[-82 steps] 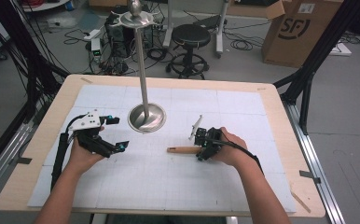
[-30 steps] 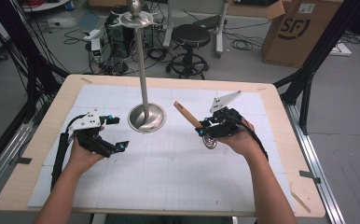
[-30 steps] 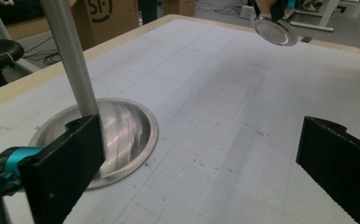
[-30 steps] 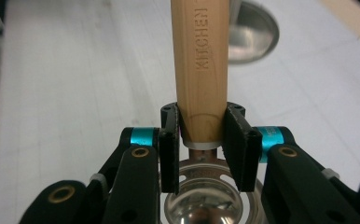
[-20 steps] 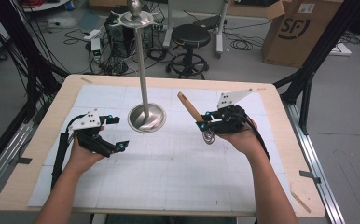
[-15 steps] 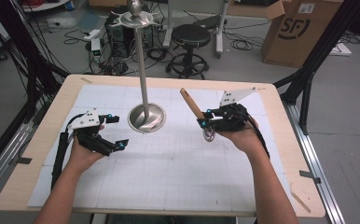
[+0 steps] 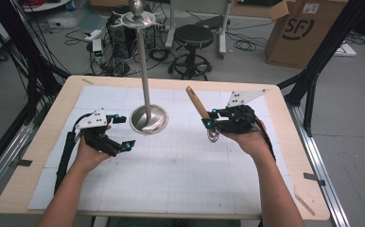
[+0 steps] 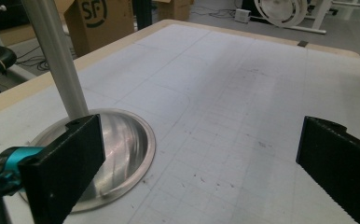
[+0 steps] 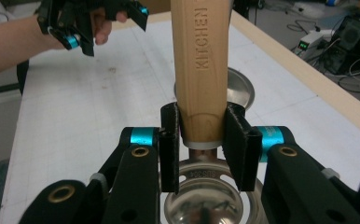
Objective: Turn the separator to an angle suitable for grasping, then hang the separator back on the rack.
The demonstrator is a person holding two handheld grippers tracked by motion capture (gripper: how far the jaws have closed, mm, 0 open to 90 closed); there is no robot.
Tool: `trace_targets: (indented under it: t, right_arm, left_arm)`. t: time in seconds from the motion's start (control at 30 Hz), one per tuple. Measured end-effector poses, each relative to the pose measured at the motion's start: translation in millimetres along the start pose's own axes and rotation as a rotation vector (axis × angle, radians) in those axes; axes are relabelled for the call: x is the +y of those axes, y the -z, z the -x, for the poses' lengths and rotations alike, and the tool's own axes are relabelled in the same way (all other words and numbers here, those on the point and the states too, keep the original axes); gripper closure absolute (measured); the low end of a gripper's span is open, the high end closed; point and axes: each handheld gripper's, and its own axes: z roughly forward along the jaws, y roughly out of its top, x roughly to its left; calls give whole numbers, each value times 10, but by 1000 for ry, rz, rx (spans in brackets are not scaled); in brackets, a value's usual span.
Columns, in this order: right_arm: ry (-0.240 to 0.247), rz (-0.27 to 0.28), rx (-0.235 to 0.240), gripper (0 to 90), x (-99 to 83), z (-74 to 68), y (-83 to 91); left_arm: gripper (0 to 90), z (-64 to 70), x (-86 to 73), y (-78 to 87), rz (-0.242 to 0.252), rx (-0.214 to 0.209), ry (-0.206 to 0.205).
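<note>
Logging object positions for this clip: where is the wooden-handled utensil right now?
In the high view, the wooden-handled utensil is off the table, clamped in the right hand-held gripper, right of the metal stand, handle tilted up.

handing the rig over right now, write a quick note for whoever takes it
Right gripper: shut on the wooden handle of a kitchen utensil, just above its metal head. The utensil is lifted off the table, handle tilted up and away, head hanging low.
Left gripper: open, holding nothing, beside the round base of the metal stand.
The stand's pole rises from that base to a top disc.
Done: utensil picked up.
Left: probably hang it on the stand's top; the left gripper could steady the base.
</note>
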Motion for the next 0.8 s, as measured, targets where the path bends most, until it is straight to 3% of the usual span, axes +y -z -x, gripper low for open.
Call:
trace_targets:
  t: [0.23,0.8]
  right_arm:
    - [-14,104,16,688,28,21,58]
    - [14,105,21,688,406,55,97]
  left_arm:
    - [17,3,2,0,2,0,2]
    - [17,18,15,18,2,0,-3]
